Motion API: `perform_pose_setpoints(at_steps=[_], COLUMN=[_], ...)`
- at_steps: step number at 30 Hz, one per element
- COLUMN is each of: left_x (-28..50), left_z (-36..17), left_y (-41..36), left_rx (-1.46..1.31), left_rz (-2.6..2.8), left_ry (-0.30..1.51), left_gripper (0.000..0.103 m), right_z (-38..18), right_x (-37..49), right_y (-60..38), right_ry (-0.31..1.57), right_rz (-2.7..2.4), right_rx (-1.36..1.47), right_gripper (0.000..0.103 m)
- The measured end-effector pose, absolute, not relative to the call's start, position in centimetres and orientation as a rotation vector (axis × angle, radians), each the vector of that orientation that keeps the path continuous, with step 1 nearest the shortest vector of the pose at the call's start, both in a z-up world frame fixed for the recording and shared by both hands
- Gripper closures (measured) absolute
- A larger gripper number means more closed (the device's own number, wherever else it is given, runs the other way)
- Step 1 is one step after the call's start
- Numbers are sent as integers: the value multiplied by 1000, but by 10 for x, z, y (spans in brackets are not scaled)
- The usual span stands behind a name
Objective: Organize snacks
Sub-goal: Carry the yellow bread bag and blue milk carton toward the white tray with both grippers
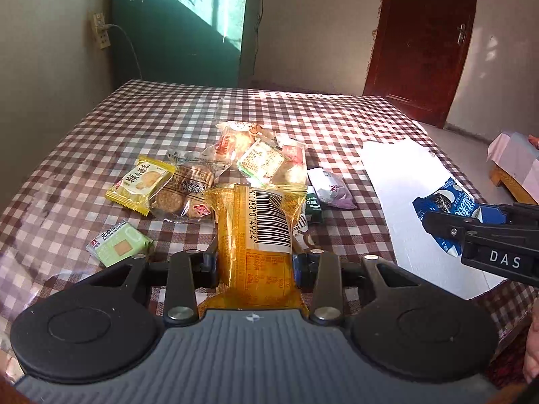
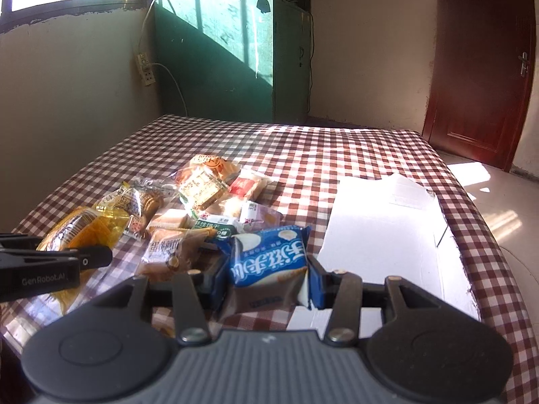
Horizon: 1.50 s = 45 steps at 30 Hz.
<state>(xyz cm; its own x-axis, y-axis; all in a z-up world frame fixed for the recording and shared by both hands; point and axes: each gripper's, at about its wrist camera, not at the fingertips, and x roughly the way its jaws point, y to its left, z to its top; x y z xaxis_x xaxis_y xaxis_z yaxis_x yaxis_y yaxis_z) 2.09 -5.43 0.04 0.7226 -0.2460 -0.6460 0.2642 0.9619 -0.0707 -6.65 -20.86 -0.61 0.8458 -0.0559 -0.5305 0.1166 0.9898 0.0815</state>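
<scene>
My left gripper (image 1: 256,262) was clamped on an orange snack packet (image 1: 257,235) with a barcode on top, held above the checked tablecloth (image 1: 337,114), while my right gripper (image 2: 267,279) pinched a blue snack packet (image 2: 269,257) beside the white cardboard sheet (image 2: 387,222). Just beyond my fingers lay the loose heap of snacks (image 1: 235,165), a pale green packet (image 1: 118,247) apart at its left. Farther off stood the green door (image 2: 219,50) and the red door (image 1: 421,40).
</scene>
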Motion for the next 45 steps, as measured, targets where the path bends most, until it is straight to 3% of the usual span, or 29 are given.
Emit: perform_pose_setpoints(at_steps=[31, 45], left_x=[46, 76], left_z=[43, 25], left_y=[-186, -230], left_rx=[62, 102], left_rz=[-518, -540], left_ry=[641, 687], left_gripper=[59, 60], right_z=[14, 5], right_x=[-62, -31], right_y=[-316, -354], right_ry=[463, 476], right_rz=[-303, -336], right_rx=[218, 242], right_gripper=[57, 57])
